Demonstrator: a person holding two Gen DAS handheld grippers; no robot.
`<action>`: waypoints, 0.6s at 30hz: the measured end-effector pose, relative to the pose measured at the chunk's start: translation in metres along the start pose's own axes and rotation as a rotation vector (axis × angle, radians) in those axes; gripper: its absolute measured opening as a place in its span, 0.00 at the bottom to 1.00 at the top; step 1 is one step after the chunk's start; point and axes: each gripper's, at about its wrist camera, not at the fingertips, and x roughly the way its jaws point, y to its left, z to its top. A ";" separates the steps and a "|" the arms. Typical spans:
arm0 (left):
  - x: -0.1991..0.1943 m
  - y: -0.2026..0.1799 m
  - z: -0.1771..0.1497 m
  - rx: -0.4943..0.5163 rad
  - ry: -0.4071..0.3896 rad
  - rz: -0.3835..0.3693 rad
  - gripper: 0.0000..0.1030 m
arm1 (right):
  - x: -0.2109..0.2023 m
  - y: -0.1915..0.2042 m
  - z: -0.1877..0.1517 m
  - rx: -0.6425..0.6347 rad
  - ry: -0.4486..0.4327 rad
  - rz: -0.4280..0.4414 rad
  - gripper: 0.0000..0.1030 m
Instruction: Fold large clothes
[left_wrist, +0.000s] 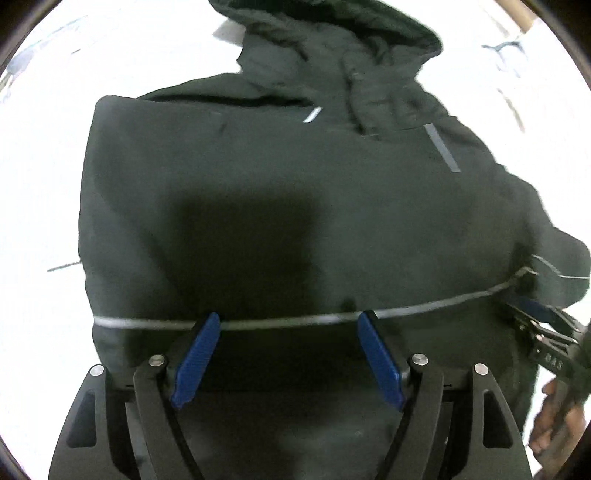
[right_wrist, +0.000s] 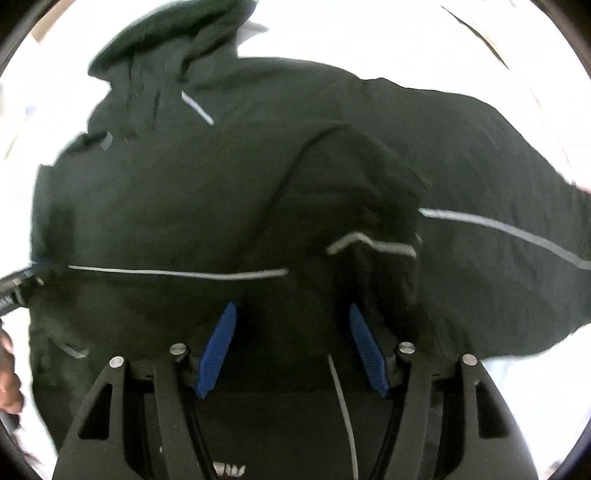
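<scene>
A large dark green hooded jacket (left_wrist: 280, 177) with thin grey reflective stripes lies spread on a white surface (left_wrist: 44, 184), hood at the far end. My left gripper (left_wrist: 290, 319) is open, its blue pads wide apart over the jacket's lower part at a grey stripe. In the right wrist view the jacket (right_wrist: 207, 192) fills the frame, one sleeve folded over the body and one stretching right. My right gripper (right_wrist: 291, 312) is open above the fabric, holding nothing. The right gripper also shows at the left wrist view's right edge (left_wrist: 535, 325).
The white surface (right_wrist: 369, 33) surrounds the jacket on all sides. A hand (left_wrist: 554, 424) holds the right gripper's handle at the lower right of the left wrist view. The left gripper's tip (right_wrist: 22, 280) shows at the left edge of the right wrist view.
</scene>
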 end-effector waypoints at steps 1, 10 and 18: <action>-0.007 -0.004 -0.003 0.011 -0.010 -0.013 0.76 | -0.007 -0.009 -0.003 0.032 -0.006 0.008 0.64; -0.033 -0.063 -0.022 0.186 -0.004 -0.080 0.76 | -0.083 -0.177 -0.032 0.352 -0.168 -0.043 0.69; -0.022 -0.127 -0.027 0.317 0.039 -0.123 0.76 | -0.149 -0.352 -0.065 0.571 -0.339 -0.216 0.78</action>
